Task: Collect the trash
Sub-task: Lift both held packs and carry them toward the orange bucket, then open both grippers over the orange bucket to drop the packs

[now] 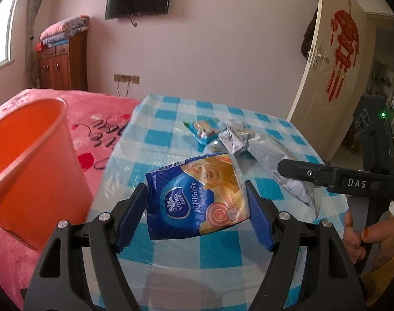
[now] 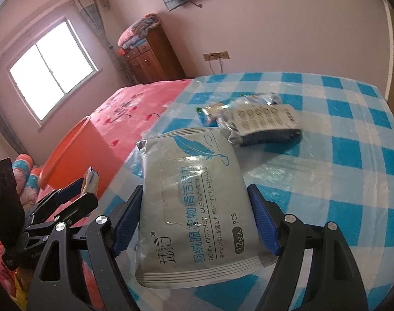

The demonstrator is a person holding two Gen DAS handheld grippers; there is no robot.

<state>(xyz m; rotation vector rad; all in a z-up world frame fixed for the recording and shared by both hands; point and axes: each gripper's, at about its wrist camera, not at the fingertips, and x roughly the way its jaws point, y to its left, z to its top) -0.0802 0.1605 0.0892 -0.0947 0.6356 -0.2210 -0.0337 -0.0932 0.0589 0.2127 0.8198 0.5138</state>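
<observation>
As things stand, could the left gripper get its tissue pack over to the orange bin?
Probably yes. The left gripper is clamped on the blue tissue pack, lifted off the checked table, and the orange bin stands open just to its left with nothing between them.

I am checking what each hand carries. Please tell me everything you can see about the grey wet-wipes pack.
The grey wet-wipes pack is a flat, soft pouch of matte, foil-like film with crimped ends. It bears a teal feather drawing, blue and black print, "DOWN CLOTHES CLEANING" and "12" PCS, and a resealable flap on its face. It looks sealed and slightly wrinkled. The right gripper holds it, blue ribbed fingers pressing its two long edges, lifted above the blue checked tablecloth.
</observation>
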